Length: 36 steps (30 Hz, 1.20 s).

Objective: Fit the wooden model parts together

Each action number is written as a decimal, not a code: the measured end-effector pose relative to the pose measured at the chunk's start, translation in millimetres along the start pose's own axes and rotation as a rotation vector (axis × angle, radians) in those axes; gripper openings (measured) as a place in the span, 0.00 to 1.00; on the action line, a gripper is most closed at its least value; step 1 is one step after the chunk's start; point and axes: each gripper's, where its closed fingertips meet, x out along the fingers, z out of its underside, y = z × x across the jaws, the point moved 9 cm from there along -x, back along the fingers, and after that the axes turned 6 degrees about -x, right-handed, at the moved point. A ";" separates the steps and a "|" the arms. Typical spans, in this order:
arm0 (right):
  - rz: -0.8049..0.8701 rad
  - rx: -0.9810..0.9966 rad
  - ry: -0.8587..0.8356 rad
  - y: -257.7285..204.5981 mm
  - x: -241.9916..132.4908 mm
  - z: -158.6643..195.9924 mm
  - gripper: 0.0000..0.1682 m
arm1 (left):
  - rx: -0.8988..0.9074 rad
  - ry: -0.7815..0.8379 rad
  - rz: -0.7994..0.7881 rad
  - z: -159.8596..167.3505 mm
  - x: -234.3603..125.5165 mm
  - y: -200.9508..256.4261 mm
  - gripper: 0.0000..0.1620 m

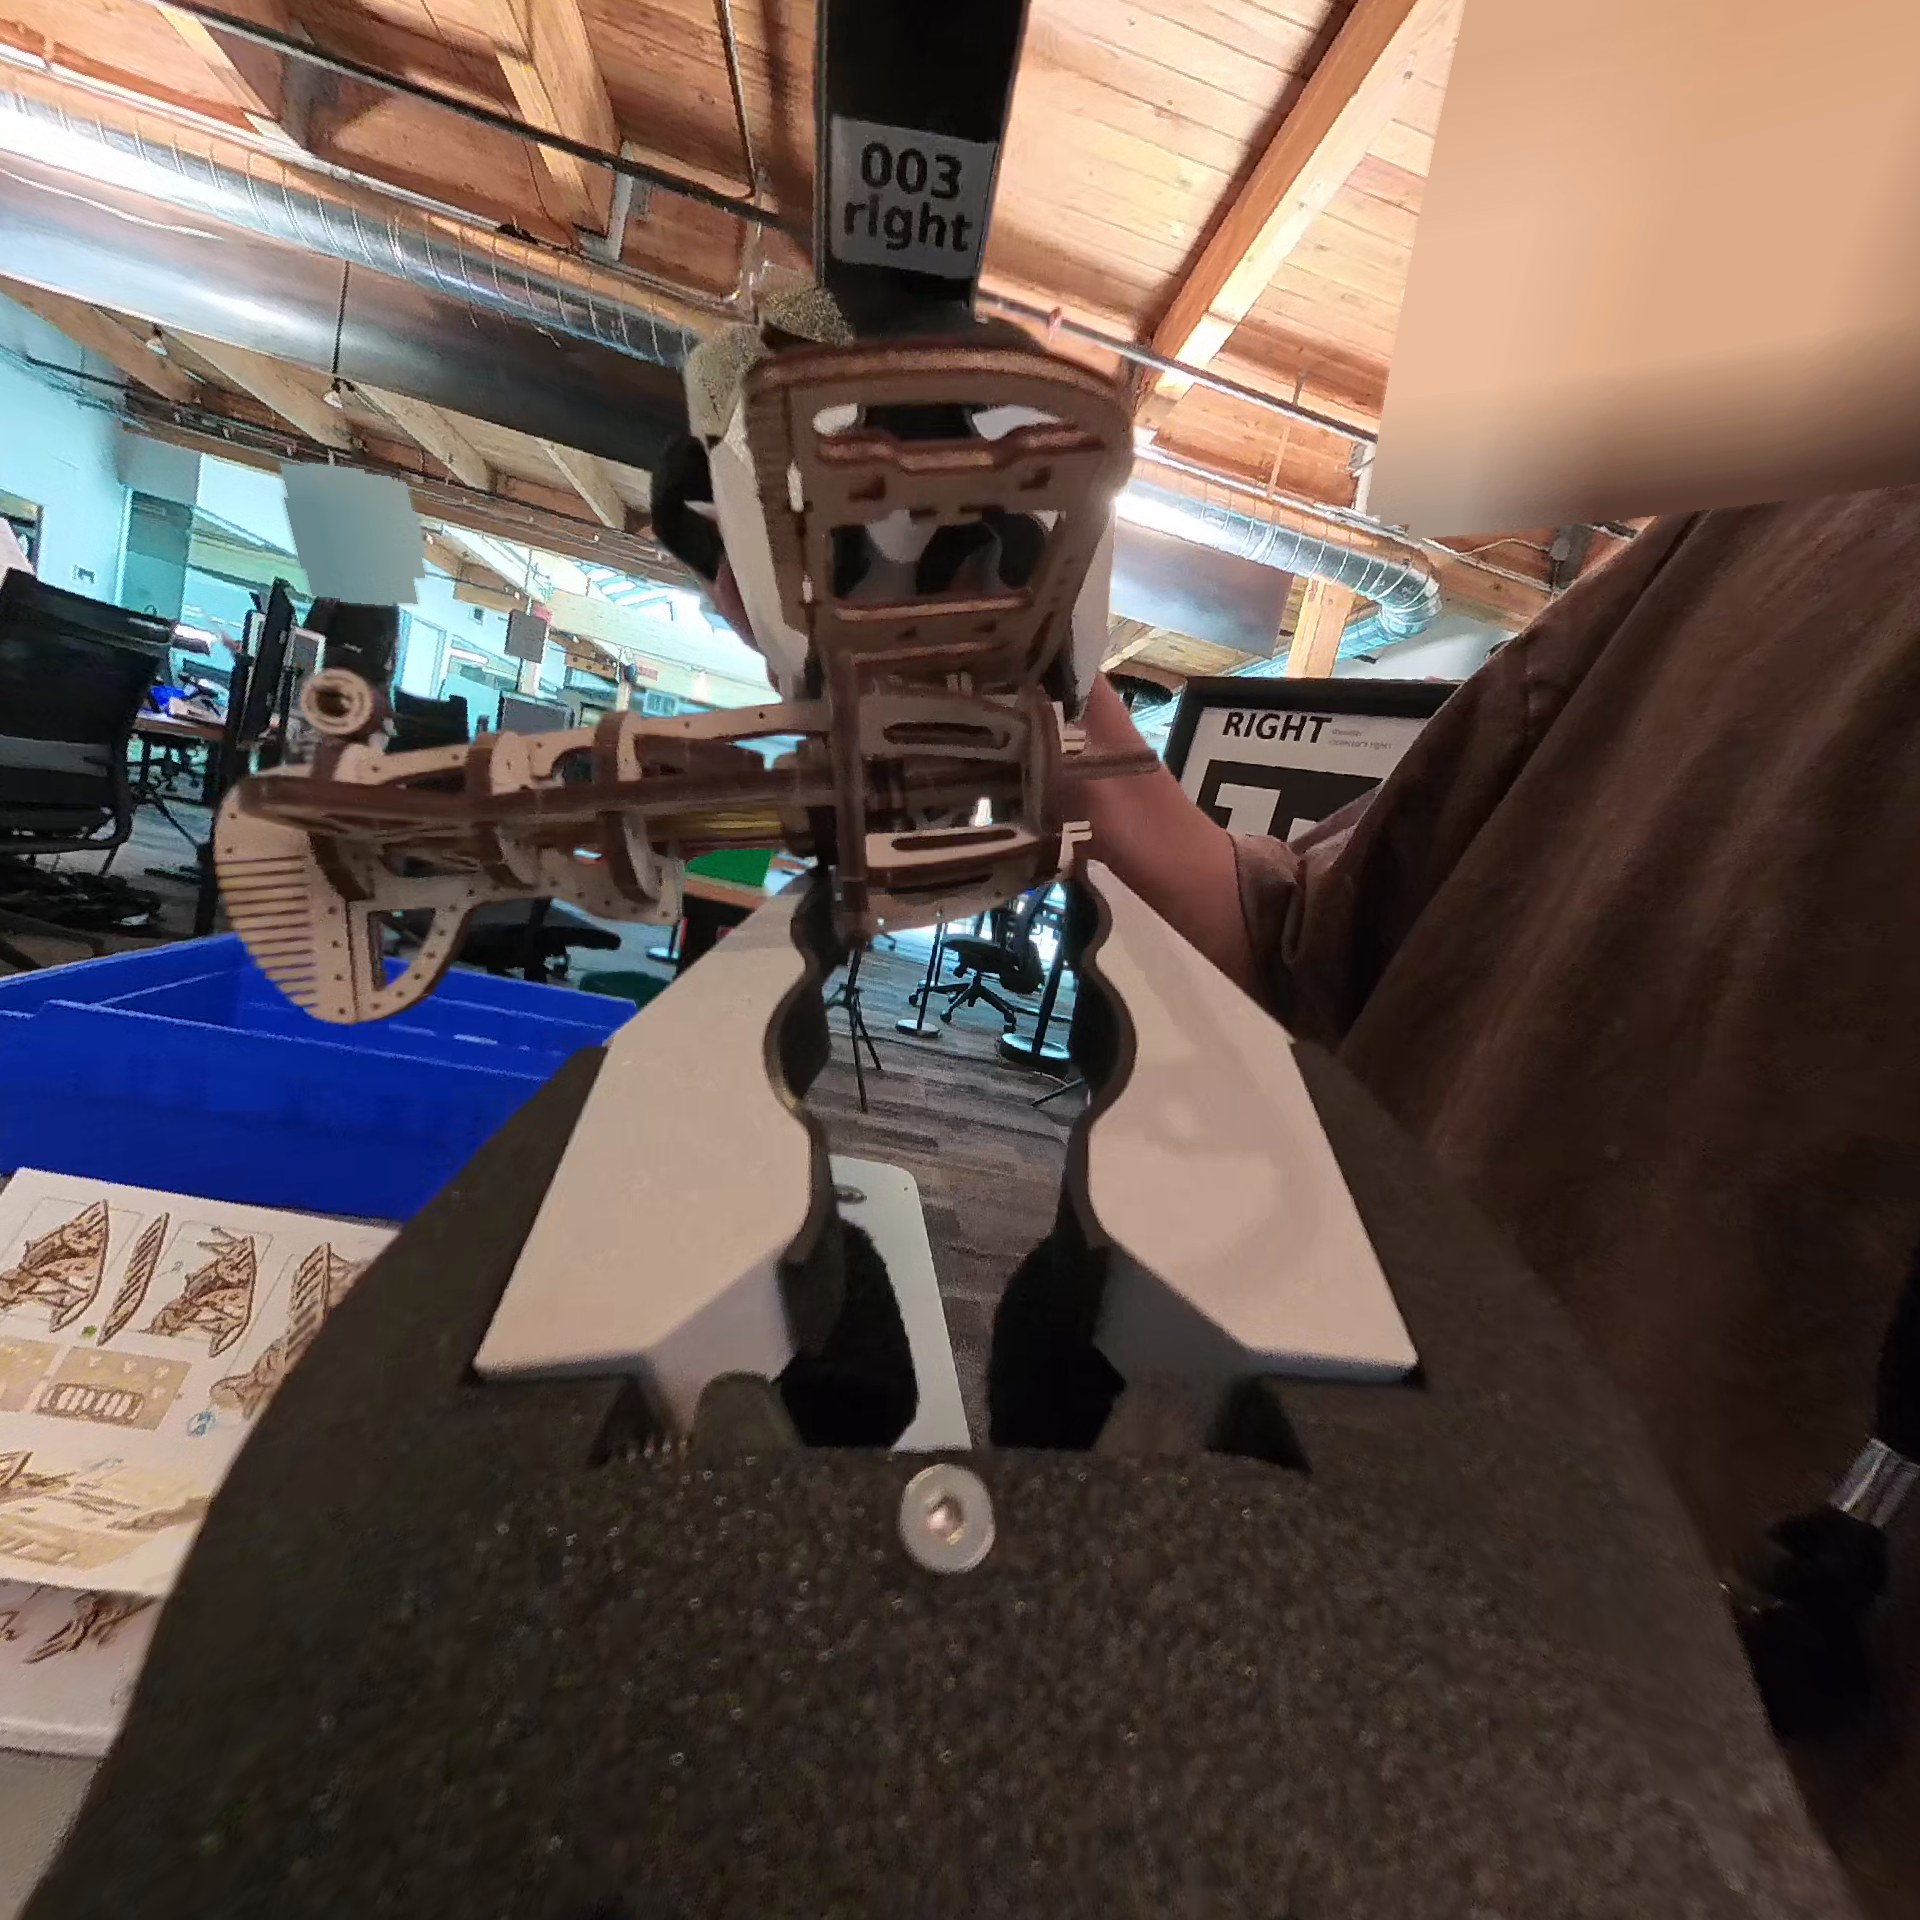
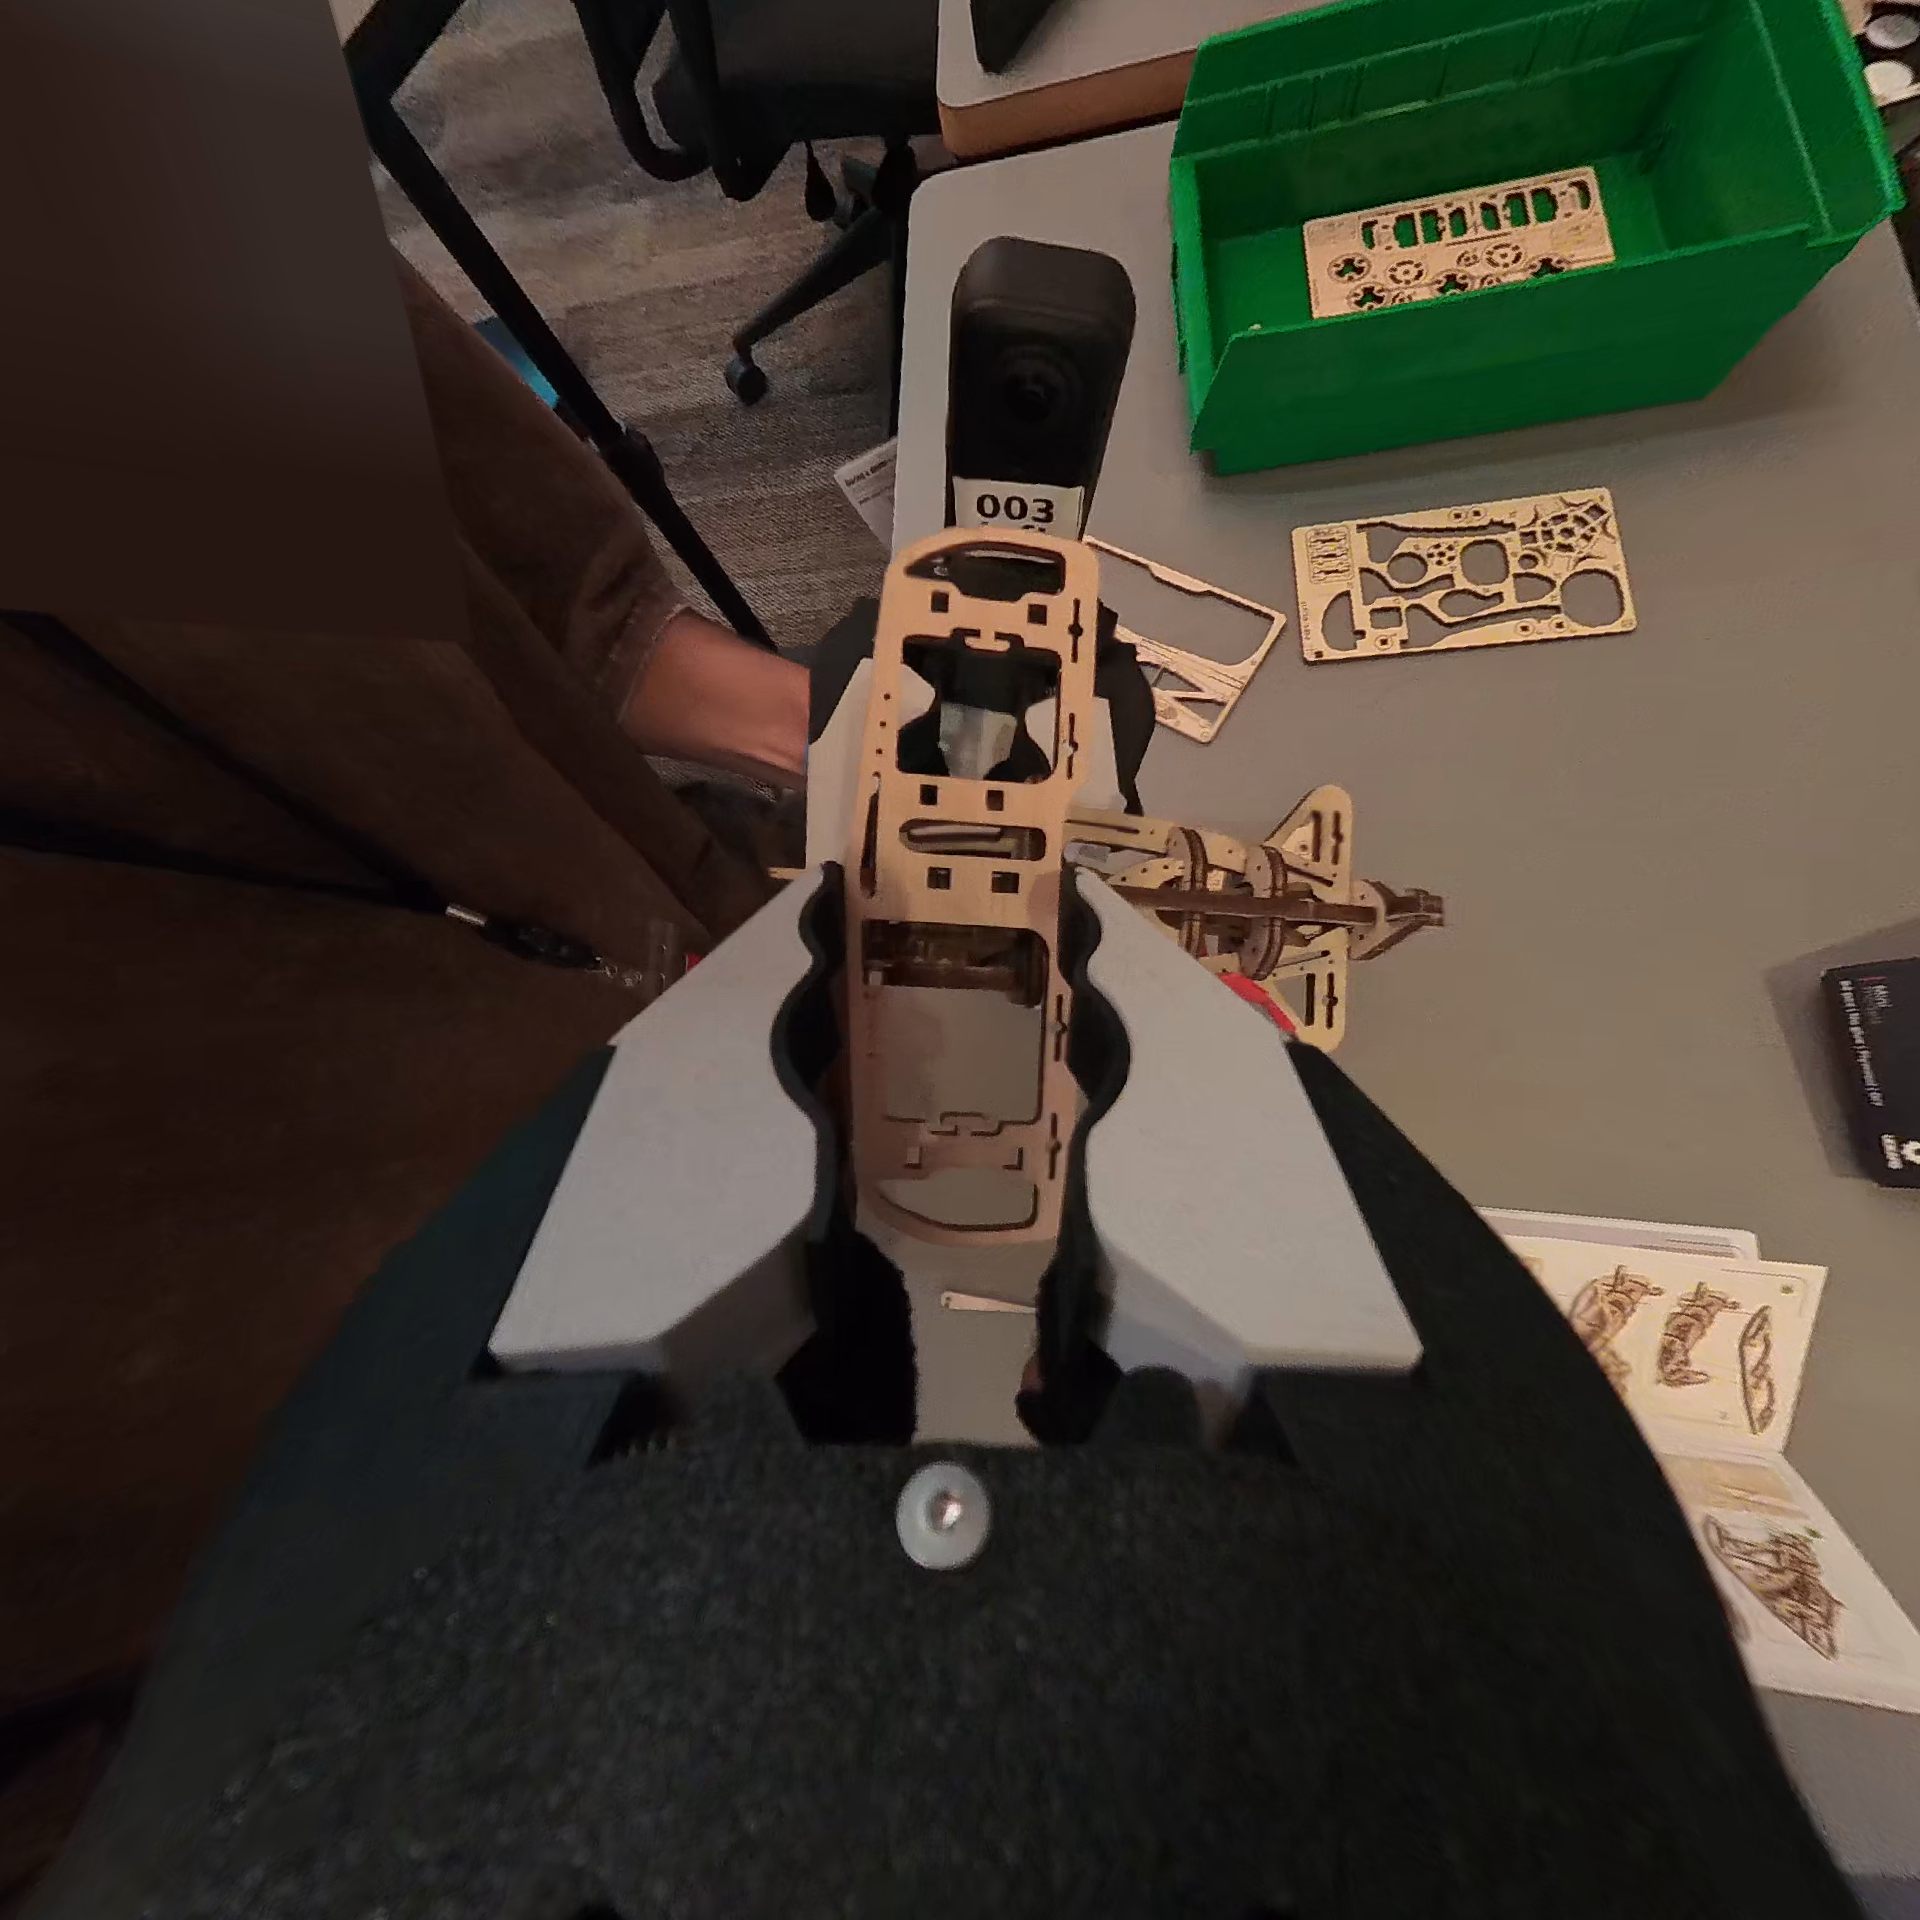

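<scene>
Between my right gripper's (image 2: 951,914) two grey fingers I grip one flat, pale plywood frame panel (image 2: 961,894) with cut-out windows, clenched on its long edges and reaching away from the camera. My left gripper (image 1: 940,904) holds the one assembled laser-cut wooden aircraft model (image 1: 623,821), its finger tips closed around the drum-shaped end while the finned tail sticks out to the left; the plywood panel (image 1: 935,520) stands just above that drum, touching or almost touching it, I cannot tell which. Below the right gripper I count two open instruction booklets (image 2: 1704,1455) with drawings, one black card (image 2: 1870,1081) at the right edge, two punched-out pale plywood sheets (image 2: 1460,577) lying loose, and a third sheet (image 2: 1449,241) inside the one green plastic bin (image 2: 1766,239). All of it sits on a grey tabletop (image 2: 1610,831). The left wrist view adds one blue plastic bin (image 1: 260,1070) beside a booklet. Farther off lies an open office with black wheeled chairs, desks, a timber-beamed ceiling (image 1: 1143,187) and silver ducts. A bare forearm (image 2: 717,686) in a brown sleeve reaches behind the panel, and the left gripper tilts upward toward the ceiling while the right one looks down at the table.
</scene>
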 end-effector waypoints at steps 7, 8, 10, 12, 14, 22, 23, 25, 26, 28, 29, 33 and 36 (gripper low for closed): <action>-0.076 0.090 0.075 18.9 3.4 16.7 0.23 | -0.058 -0.064 -0.044 3.4 -2.3 -8.8 0.25; -0.085 0.103 0.093 21.2 3.6 18.9 0.23 | -0.072 -0.058 -0.045 3.4 -2.9 -10.0 0.25; -0.091 0.132 0.121 26.0 5.3 24.4 0.23 | -0.113 -0.050 -0.047 4.9 -3.6 -13.1 0.25; -0.097 0.158 0.152 30.3 7.9 29.9 0.23 | -0.154 -0.049 -0.062 7.0 -5.2 -18.2 0.25; -0.094 0.172 0.204 34.7 10.8 35.2 0.23 | -0.198 -0.024 -0.067 7.2 -9.0 -23.2 0.25; -0.120 0.225 0.272 44.3 17.5 38.1 0.23 | -0.205 -0.027 -0.091 4.3 -16.4 -26.7 0.25; -0.109 0.213 0.254 43.9 17.7 36.4 0.23 | -0.207 -0.026 -0.091 4.5 -17.0 -27.4 0.25; -0.101 0.208 0.227 43.2 17.2 31.0 0.24 | -0.212 -0.007 -0.080 3.6 -17.7 -27.3 0.26; -0.100 0.207 0.215 42.9 17.0 28.5 0.24 | -0.210 0.002 -0.073 2.9 -18.0 -26.7 0.26; -0.094 0.201 0.191 42.1 16.8 24.5 0.24 | -0.201 0.006 -0.073 1.3 -18.9 -25.9 0.25; -0.091 0.196 0.181 41.9 16.5 22.9 0.24 | -0.194 0.006 -0.071 0.4 -19.6 -25.4 0.25; -0.108 0.212 0.167 43.5 16.4 19.9 0.24 | -0.174 0.021 -0.070 -3.7 -23.0 -24.1 0.25; -0.124 0.222 0.172 45.6 16.6 19.6 0.24 | -0.153 0.012 -0.086 -4.9 -24.2 -24.1 0.25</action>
